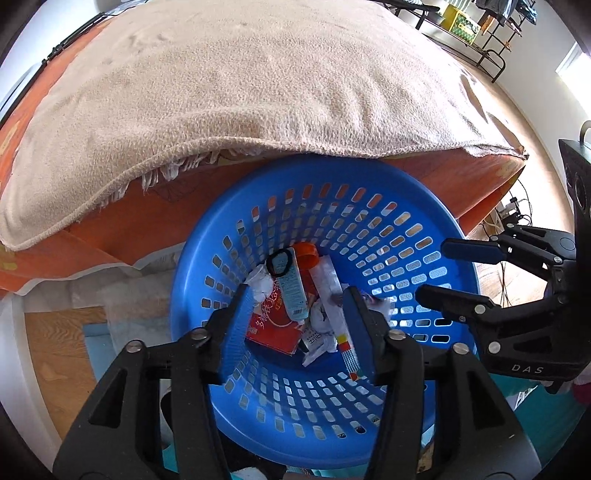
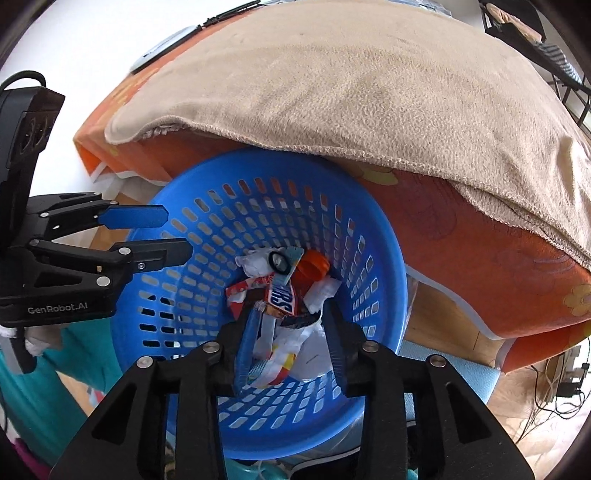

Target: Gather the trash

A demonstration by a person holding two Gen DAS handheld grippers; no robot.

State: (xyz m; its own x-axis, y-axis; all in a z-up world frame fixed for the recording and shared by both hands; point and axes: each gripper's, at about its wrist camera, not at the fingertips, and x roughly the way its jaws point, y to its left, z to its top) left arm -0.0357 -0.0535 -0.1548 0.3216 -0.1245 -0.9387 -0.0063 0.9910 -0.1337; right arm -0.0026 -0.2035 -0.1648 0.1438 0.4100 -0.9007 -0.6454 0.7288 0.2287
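A round blue slotted basket (image 1: pixel 413 199) stands on the floor against the table; it also shows in the right wrist view (image 2: pixel 384 236). Inside lie a red packet (image 1: pixel 275 326), a light-blue tube with a black cap (image 1: pixel 291 282), an orange lid (image 1: pixel 306 254), crumpled white wrappers (image 1: pixel 323 321) and a Snickers wrapper (image 2: pixel 281 299). My left gripper (image 1: pixel 295 317) hangs open and empty over the basket. My right gripper (image 2: pixel 290 332) hangs open and empty over it too; it shows at the right in the left wrist view (image 1: pixel 432 269). The left gripper shows in the right wrist view (image 2: pixel 177 236).
A table with an orange flowered cloth (image 2: pixel 480 251) and a beige towel (image 1: pixel 240 92) overhangs the basket's far rim. Wooden floor (image 1: pixel 59 350), cables (image 2: pixel 554 387) at the right, and a black metal rack (image 1: pixel 480 33) far back.
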